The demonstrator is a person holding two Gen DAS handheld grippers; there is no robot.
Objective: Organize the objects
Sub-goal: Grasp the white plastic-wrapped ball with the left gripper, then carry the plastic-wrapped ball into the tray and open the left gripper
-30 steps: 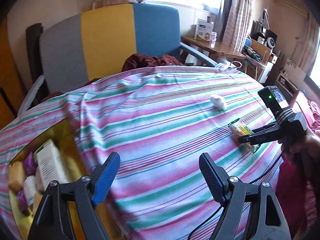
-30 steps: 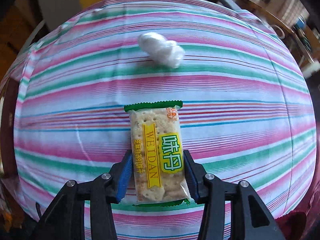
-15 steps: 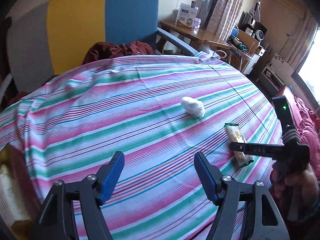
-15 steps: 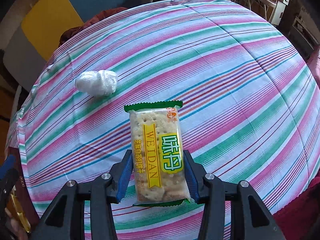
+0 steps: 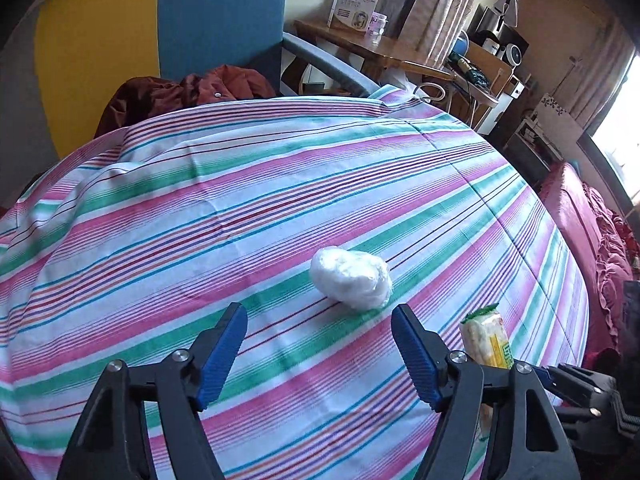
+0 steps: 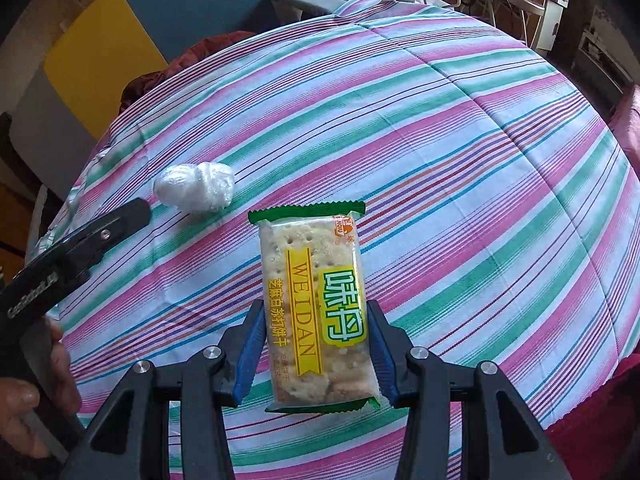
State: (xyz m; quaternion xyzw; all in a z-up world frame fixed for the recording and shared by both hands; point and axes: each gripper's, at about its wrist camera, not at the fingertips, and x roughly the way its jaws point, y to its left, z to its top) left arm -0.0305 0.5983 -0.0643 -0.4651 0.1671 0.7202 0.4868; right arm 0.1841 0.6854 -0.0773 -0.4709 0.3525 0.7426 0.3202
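Right wrist view: right gripper point(image 6: 316, 344) clamped on cracker packet point(image 6: 314, 304), left gripper point(image 5: 320, 354) opening, empty, partly out of frame.

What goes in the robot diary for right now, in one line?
left gripper: opening, empty, near white wrapped bundle | right gripper: shut on cracker packet | striped cloth

Daylit room, strong fisheye bend

Daylight enters from a blown-out window point(image 5: 624, 136) at the right edge; the striped cloth point(image 5: 280, 200) is evenly lit, bulging like a dome, with dark vignetted corners and slight softness toward the rims.
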